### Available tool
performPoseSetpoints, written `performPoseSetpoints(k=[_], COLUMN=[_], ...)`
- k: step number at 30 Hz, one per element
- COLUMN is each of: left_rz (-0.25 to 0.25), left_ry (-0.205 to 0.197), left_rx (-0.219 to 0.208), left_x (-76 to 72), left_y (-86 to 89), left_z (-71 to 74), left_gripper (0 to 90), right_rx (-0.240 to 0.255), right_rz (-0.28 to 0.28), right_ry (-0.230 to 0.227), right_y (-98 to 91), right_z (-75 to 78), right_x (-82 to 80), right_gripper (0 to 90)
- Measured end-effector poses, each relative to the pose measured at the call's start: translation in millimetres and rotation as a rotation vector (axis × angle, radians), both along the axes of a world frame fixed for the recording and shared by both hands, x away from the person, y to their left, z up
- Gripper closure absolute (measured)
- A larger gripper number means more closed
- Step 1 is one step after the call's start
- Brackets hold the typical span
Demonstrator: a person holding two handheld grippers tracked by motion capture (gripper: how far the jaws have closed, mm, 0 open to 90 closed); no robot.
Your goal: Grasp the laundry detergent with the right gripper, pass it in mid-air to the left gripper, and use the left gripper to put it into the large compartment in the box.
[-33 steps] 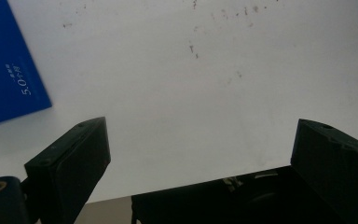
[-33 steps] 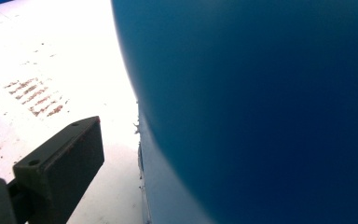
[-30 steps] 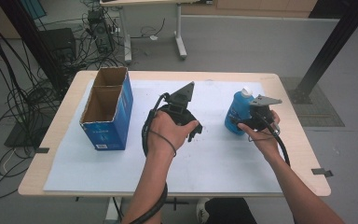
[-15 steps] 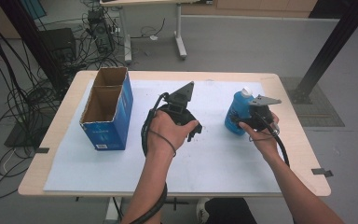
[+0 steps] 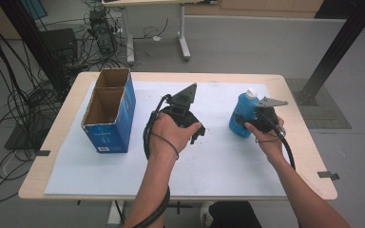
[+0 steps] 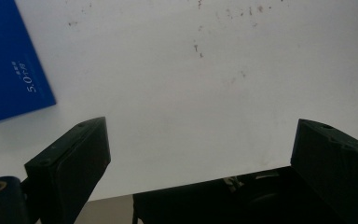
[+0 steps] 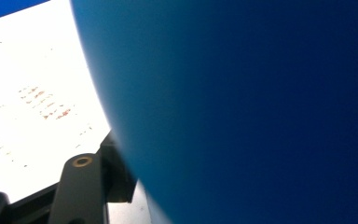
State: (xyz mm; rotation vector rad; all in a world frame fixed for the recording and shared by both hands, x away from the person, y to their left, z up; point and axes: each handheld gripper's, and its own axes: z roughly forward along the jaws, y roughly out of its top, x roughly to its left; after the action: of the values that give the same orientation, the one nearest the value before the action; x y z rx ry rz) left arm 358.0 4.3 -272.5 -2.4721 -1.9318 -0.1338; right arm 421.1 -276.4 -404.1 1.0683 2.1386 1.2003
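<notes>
High view: a blue bottle (image 5: 242, 115) with a white cap stands upright at centre right of the frame, on the white sheet that covers the worktop (image 5: 285, 83). The right tongs (image 5: 253, 119) meet the bottle from its right side; their jaws have just been closing with the bottle's body between them. In the right gripper view the blue wall of the bottle (image 7: 242, 107) lies against the one jaw visible there, so the tongs appear to pinch it, though the second jaw is hidden. The bottle's long axis is vertical and the tongs lie roughly level across it, a side grip low on the body. The left tongs (image 5: 192, 129) hang over the middle of the sheet, well apart from the bottle; in the left gripper view their jaws stand spread with nothing between them. An open blue cardboard box (image 5: 109, 111) stands at centre left, beyond the left tongs. Judged from this layout, the right hand alone governs the coming lift.
</notes>
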Motion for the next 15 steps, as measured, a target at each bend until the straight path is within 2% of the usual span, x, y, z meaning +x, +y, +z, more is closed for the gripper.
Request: performPoseSetpoints(k=[8, 15], left_rz=[0.004, -0.002], left_ry=[-0.004, -0.001], left_rx=[-0.001, 0.004], left_x=[-0.1, 0.3], left_y=[-0.2, -1.7], left_z=[0.4, -0.1], left_gripper=[5.1, 5.1], right_rx=[0.02, 0.017], right_rz=[0.006, 0.012], right_ry=[0.012, 0.009], right_y=[-1.4, -1.8], right_z=[-0.2, 0.0], right_x=[0.8, 0.4], right_gripper=[40.4, 41.6])
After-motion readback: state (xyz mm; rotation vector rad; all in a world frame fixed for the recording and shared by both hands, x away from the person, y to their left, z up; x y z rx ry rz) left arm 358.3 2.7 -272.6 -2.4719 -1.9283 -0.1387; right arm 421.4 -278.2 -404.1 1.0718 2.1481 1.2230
